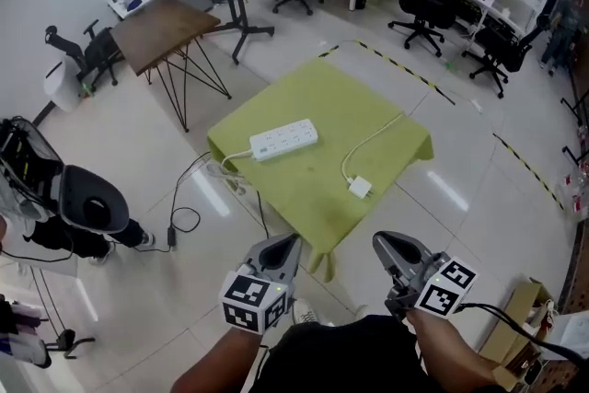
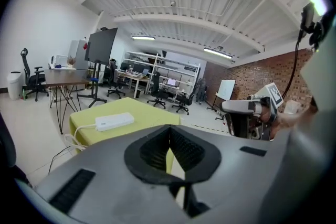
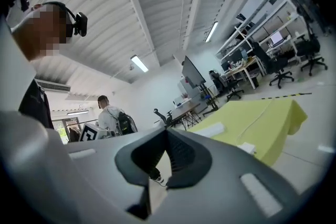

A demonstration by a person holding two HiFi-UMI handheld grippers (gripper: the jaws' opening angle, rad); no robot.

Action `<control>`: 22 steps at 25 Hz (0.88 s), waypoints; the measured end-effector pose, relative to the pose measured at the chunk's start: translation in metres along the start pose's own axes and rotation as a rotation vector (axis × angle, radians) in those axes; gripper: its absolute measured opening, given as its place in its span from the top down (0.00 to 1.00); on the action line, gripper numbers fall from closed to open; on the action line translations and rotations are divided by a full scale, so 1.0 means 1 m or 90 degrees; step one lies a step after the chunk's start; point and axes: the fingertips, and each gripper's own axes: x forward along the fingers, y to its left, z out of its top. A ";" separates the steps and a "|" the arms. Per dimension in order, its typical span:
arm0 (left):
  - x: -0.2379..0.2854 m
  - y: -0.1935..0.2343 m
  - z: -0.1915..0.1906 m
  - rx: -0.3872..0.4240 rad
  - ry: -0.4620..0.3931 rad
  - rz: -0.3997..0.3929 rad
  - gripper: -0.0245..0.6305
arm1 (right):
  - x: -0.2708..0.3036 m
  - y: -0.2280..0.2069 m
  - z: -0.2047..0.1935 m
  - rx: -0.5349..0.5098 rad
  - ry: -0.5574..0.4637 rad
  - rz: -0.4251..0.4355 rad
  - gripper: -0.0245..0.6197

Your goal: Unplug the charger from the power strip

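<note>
Left gripper (image 1: 281,255) and right gripper (image 1: 398,255) fingers pinched shut, empty; charger (image 1: 360,188) lies unplugged, 4 o'clock from the strip (image 1: 283,140).

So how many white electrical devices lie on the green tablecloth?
2: the power strip at the left of the green tablecloth, and the charger apart from it near the front right edge. None seems hidden.

Charger (image 1: 360,188) prongs too small, perhaps face-down
</note>
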 end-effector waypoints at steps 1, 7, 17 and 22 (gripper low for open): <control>-0.003 -0.006 0.000 0.001 -0.004 0.002 0.95 | -0.006 0.007 0.000 -0.005 0.000 0.007 0.96; -0.023 -0.030 -0.009 -0.010 -0.030 0.039 0.95 | -0.044 0.036 -0.009 -0.100 0.040 0.024 0.96; -0.050 -0.125 -0.050 -0.038 -0.056 0.113 0.95 | -0.155 0.041 -0.042 -0.193 0.110 0.023 0.96; -0.058 -0.164 -0.070 -0.035 -0.043 0.126 0.95 | -0.194 0.037 -0.055 -0.188 0.114 0.028 0.96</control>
